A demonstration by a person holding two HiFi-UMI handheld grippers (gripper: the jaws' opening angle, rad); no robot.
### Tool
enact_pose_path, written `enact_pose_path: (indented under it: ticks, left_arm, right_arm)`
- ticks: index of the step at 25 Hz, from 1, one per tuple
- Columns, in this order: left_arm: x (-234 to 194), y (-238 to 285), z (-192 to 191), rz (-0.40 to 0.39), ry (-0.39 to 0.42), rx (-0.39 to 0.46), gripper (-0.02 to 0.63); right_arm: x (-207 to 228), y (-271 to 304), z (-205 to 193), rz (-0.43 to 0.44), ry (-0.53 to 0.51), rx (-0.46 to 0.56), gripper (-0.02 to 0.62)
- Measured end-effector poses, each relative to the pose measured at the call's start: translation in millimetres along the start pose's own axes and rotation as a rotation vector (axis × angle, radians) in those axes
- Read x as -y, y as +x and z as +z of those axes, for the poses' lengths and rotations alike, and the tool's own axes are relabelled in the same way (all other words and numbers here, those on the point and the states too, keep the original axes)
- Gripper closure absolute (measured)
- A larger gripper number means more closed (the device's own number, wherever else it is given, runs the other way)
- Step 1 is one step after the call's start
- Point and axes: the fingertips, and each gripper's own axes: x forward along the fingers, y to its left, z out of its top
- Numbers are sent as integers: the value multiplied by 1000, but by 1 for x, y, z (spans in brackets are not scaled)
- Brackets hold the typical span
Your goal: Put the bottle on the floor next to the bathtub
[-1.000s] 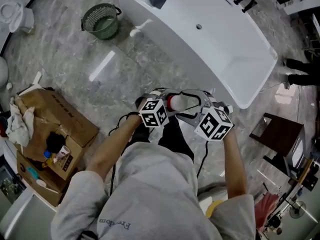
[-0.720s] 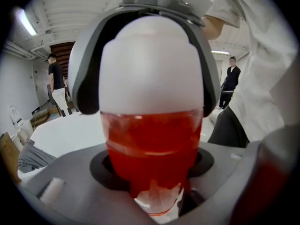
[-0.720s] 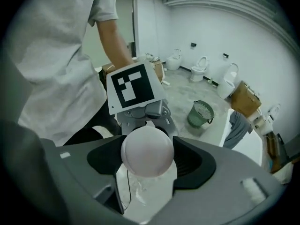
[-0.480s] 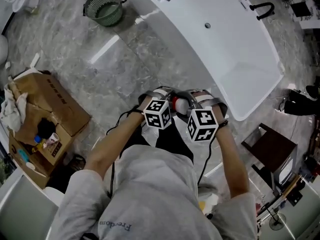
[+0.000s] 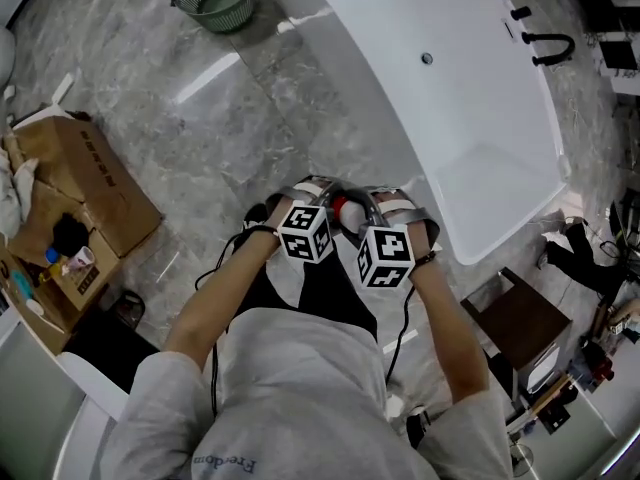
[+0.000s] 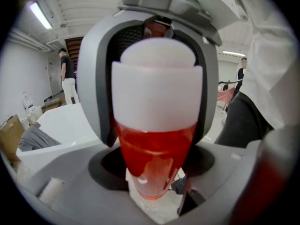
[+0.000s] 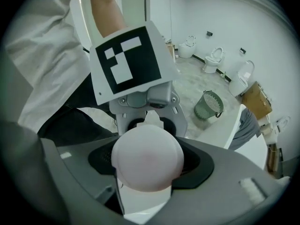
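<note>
- Holding the bottle [image 6: 157, 125] at both ends: left gripper [image 6: 154, 191] was clamped on its red body, right gripper [image 7: 147, 172] on its white cap.
- Judged light, stiff, slick plastic; body a safer hold than cap.

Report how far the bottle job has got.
Done: the red clear-plastic bottle with a white cap is lifted, clamped between the left gripper and right gripper. In hand: it hangs above the grey marble floor by the white bathtub. Left: setting it down there.
</note>
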Motion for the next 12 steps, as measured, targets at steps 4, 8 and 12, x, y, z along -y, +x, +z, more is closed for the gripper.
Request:
enact_pose_path:
  ticks: [4, 8, 12]
  left_arm:
    - [-10, 2, -24, 51, -94, 14, 267]
    - [-19, 0, -51, 105, -234, 19, 267]
    - [-33, -11, -70, 207, -370, 50, 267]
  right_arm:
    - [7, 23, -19, 20, 43, -21, 305]
    - [17, 49, -45, -6, 66, -32, 305]
    - [26, 75, -78, -37, 162, -49, 305]
